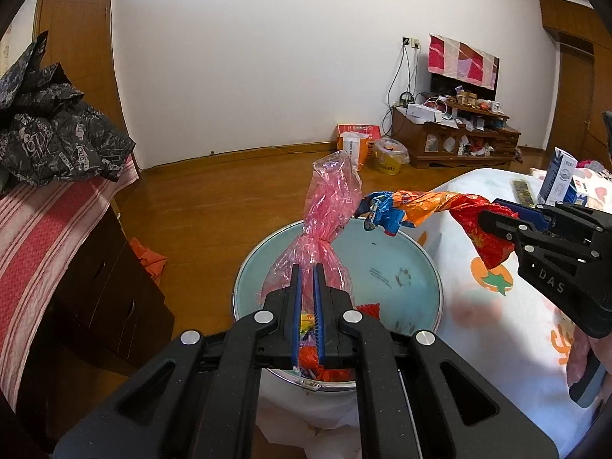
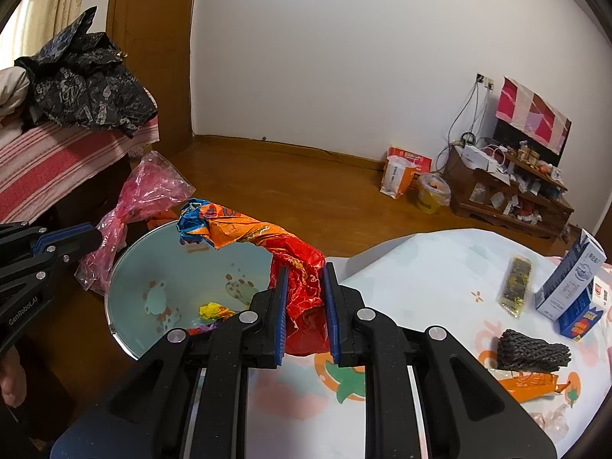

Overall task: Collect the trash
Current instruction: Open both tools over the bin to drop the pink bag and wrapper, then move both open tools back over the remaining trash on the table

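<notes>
Your left tongs [image 1: 307,267] pinch pink bag [image 1: 329,206] upright above bin [image 1: 430,264]. Your right tongs [image 2: 306,273] clamp orange wrapper [image 2: 260,235], tail over bin mouth, likely ready to drop.

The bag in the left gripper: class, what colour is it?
Translucent pink; the pink plastic bag shows best in the left wrist view.

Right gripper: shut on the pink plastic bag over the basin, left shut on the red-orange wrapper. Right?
Swapped. The right wrist view shows the right gripper shut on the red-orange wrapper; the left gripper is shut on the pink plastic bag. Both hang over the basin.
</notes>
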{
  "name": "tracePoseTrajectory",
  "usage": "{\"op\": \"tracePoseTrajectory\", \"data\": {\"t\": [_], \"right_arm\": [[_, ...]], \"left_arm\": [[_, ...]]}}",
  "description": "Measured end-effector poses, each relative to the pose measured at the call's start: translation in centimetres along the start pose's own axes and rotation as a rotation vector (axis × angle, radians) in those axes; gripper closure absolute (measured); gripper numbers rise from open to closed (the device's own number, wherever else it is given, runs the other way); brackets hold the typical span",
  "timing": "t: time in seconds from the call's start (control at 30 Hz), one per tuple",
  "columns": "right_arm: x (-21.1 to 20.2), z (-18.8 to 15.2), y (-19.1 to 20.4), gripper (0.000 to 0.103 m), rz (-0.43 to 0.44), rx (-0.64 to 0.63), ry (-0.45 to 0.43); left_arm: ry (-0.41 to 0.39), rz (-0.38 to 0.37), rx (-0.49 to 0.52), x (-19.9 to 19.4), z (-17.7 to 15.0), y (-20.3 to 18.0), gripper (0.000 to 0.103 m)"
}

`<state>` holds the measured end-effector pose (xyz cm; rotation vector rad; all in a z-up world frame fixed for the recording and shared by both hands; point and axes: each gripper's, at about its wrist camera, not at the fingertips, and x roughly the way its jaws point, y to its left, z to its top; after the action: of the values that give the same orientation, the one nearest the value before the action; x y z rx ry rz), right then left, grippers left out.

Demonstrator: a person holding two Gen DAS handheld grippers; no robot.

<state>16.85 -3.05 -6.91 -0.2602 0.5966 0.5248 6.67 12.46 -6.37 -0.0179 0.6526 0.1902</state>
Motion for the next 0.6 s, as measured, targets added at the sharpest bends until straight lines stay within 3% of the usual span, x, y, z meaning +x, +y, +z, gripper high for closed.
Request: {"op": "tracePoseTrajectory", "data": {"t": [0.3, 0.37, 0.43, 0.47, 0.5, 0.6], "right_arm": [[0.5, -0.1, 0.5, 0.084, 0.011, -0.008, 0.010], [0.8, 0.0, 0.8, 0.079, 0.026, -0.010, 0.015], [1.1, 0.0, 1.1, 0.075, 0.042, -0.014, 0.014], [1.3, 0.1, 1.3, 0.063, 0.048, -0.017, 0.018], [1.4, 0.1, 1.6, 0.059, 0.050, -0.020, 0.020], [1.5, -0.1, 1.6, 0.057, 0.036, -0.014, 0.020]], "left_arm": [[0.008, -0.018, -0.002, 0.4, -0.2, 0.3, 0.094], [0.008, -0.027, -0.003, 0.6, -0.3, 0.2, 0.092], [0.009, -0.033, 0.003, 0.8, -0.5, 0.0, 0.084], [0.013, -0.026, 0.005, 1.1, -0.7, 0.0, 0.072], [0.021, -0.024, 0.003, 1.4, -0.8, 0.1, 0.067], [0.043, -0.020, 0.000, 2.0, -1.1, 0.2, 0.064]]}}
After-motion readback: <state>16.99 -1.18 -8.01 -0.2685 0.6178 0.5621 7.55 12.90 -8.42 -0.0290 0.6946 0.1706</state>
